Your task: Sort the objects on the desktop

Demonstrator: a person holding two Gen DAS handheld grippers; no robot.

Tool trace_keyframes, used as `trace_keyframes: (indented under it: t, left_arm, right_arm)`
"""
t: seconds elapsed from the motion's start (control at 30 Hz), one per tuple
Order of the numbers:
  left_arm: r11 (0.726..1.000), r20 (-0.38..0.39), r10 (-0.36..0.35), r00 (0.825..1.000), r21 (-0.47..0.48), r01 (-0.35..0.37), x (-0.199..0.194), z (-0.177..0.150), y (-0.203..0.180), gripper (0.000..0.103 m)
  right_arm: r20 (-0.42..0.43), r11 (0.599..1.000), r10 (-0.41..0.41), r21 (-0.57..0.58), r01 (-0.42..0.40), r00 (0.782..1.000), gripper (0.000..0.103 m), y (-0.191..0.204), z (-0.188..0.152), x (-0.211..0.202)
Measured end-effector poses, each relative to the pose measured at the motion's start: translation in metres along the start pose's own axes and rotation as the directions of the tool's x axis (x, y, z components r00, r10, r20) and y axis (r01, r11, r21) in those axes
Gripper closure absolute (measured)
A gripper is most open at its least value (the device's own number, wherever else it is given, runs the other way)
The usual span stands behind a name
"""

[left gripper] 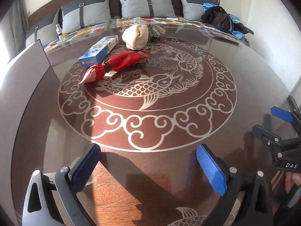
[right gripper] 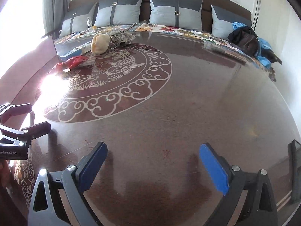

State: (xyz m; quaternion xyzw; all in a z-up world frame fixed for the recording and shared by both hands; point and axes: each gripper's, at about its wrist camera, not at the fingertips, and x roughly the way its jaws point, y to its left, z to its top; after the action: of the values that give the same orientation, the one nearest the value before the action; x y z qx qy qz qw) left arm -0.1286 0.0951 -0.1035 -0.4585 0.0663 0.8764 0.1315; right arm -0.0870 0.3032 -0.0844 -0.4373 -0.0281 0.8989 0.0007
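Observation:
A red snack packet [left gripper: 114, 66] lies on the glass table left of centre, with a blue and white box [left gripper: 99, 50] just behind it, a rolled cream towel [left gripper: 136, 36] further back and a silvery mesh bow [left gripper: 152, 29] behind that. In the right wrist view the same things sit far left: red packet [right gripper: 73, 62], box [right gripper: 75, 51], towel [right gripper: 99, 43], bow [right gripper: 120, 36]. My left gripper [left gripper: 148, 160] is open and empty, low over the near table. My right gripper [right gripper: 153, 158] is open and empty, well away from the objects. It also shows in the left wrist view [left gripper: 270, 124].
The round table [left gripper: 235, 79] carries a fish pattern. A dark upright panel [left gripper: 33, 64] stands at the left edge. Behind is a sofa with grey cushions [left gripper: 146, 3], a small bottle [left gripper: 59, 31] and a dark bag [left gripper: 218, 17]. Sun glare [right gripper: 52, 82] washes the left.

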Motion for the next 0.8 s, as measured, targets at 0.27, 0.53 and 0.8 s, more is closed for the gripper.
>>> trace_keyframes:
  t: [0.27, 0.53, 0.8]
  left_arm:
    - [1.000, 0.006, -0.003, 1.000, -0.002, 0.003, -0.0019, -0.0019, 0.0010, 0.000]
    - [1.000, 0.006, 0.001, 1.000, -0.004, -0.001, -0.0011, -0.0014, 0.0003, 0.000]
    - [1.000, 0.006, 0.001, 1.000, -0.004, -0.001, -0.0010, -0.0014, 0.0003, 0.000]
  right_arm:
    - [-0.030, 0.999, 0.018, 0.042, -0.016, 0.999, 0.000, -0.0060, 0.0001, 0.0073]
    - [-0.032, 0.999, 0.017, 0.039, -0.016, 0.999, 0.000, -0.0047, 0.0002, 0.0070]
    - [-0.032, 0.999, 0.019, 0.039, -0.017, 0.999, 0.000, -0.0050, 0.0005, 0.0072]
